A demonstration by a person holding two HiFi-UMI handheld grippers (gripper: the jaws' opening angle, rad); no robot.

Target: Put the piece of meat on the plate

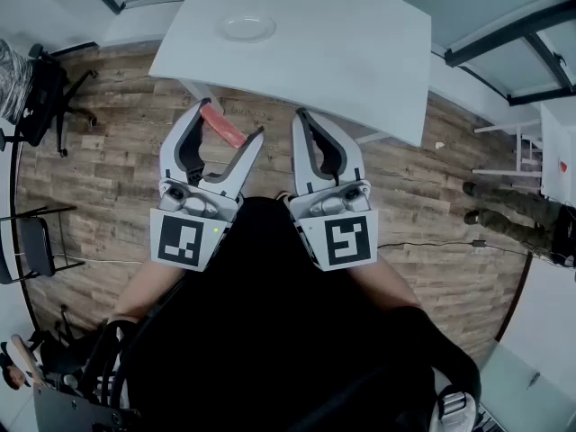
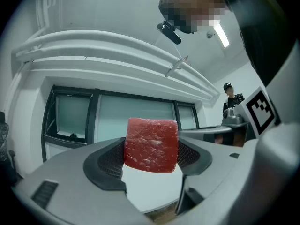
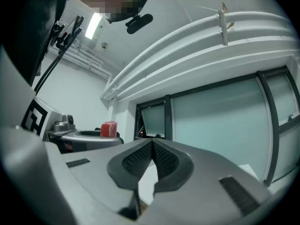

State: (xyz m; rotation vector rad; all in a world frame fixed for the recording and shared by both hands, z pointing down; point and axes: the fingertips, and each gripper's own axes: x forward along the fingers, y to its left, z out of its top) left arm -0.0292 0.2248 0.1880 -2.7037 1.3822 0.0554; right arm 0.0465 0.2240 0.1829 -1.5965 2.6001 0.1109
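Note:
A flat red piece of meat (image 1: 223,127) sits crosswise between the jaws of my left gripper (image 1: 230,120), held over the wooden floor just short of the white table (image 1: 342,61). In the left gripper view both pads press on the meat (image 2: 151,144), which stands upright. The white plate (image 1: 247,28) lies far back on the table, empty. Beside the left one, my right gripper (image 1: 303,115) is shut with nothing in it; its own view shows the pads (image 3: 140,161) meeting and the meat (image 3: 108,129) off to the left.
A black office chair (image 1: 40,88) and another chair (image 1: 36,241) stand at the left. A person's legs (image 1: 508,210) show at the right, near a cable on the floor. Windows line the wall ahead.

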